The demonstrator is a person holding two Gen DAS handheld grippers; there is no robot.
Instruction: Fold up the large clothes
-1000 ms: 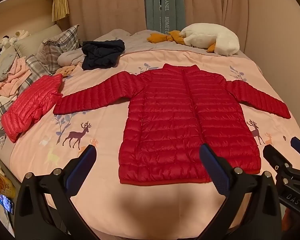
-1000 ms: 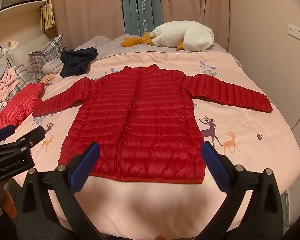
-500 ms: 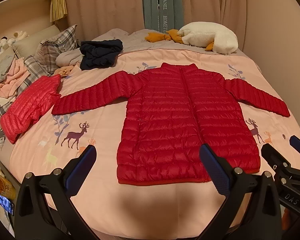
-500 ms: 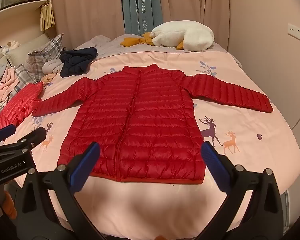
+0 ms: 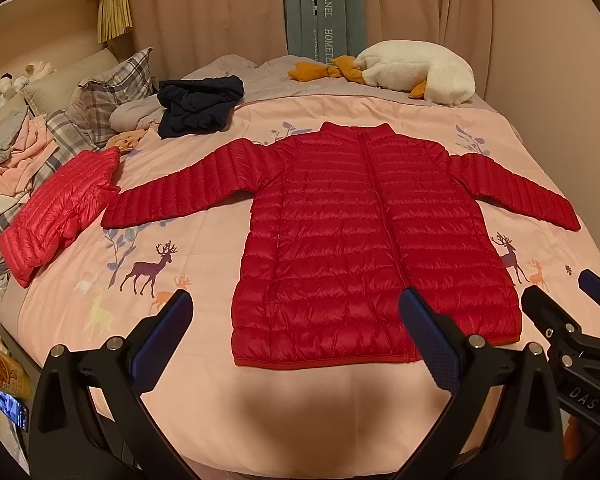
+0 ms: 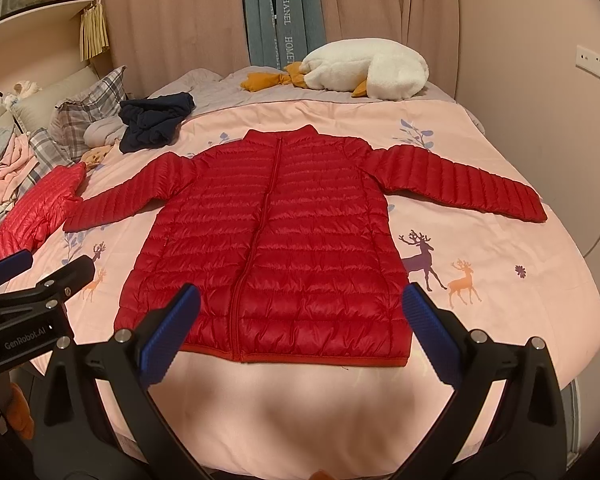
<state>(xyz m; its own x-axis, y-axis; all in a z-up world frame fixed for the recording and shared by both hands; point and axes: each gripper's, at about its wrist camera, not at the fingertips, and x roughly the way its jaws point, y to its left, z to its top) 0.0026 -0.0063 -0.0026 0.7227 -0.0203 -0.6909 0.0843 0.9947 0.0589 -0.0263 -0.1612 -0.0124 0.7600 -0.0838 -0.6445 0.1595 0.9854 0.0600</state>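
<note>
**Red jacket laid flat on the bed, both grippers wide apart**

The jacket (image 5: 364, 240) was a red puffer, quilted in narrow horizontal bands with a slight sheen. It lay face up and zipped in the middle of the bed (image 5: 308, 404), collar toward the far end, hem toward the cameras, and both sleeves spread outward and slightly down. A zipper ran straight down its centre.

The bed cover was smooth pink cloth printed with deer and leafy sprigs. To the left of the jacket lay a lighter pink-red puffer (image 5: 56, 212), folded into a lumpy bundle, just beside the left sleeve's cuff. Farther back sat a crumpled navy garment (image 5: 198, 106), plaid pillows (image 5: 108, 96), and a fluffy white goose plush (image 5: 416, 72) with orange feet.

The left gripper (image 5: 296, 336) hung above the near edge, its jaws spread wide and holding nothing. The right gripper (image 6: 300, 326) did likewise. Their black fingers carried ribbed blue pads (image 6: 170, 336).
</note>
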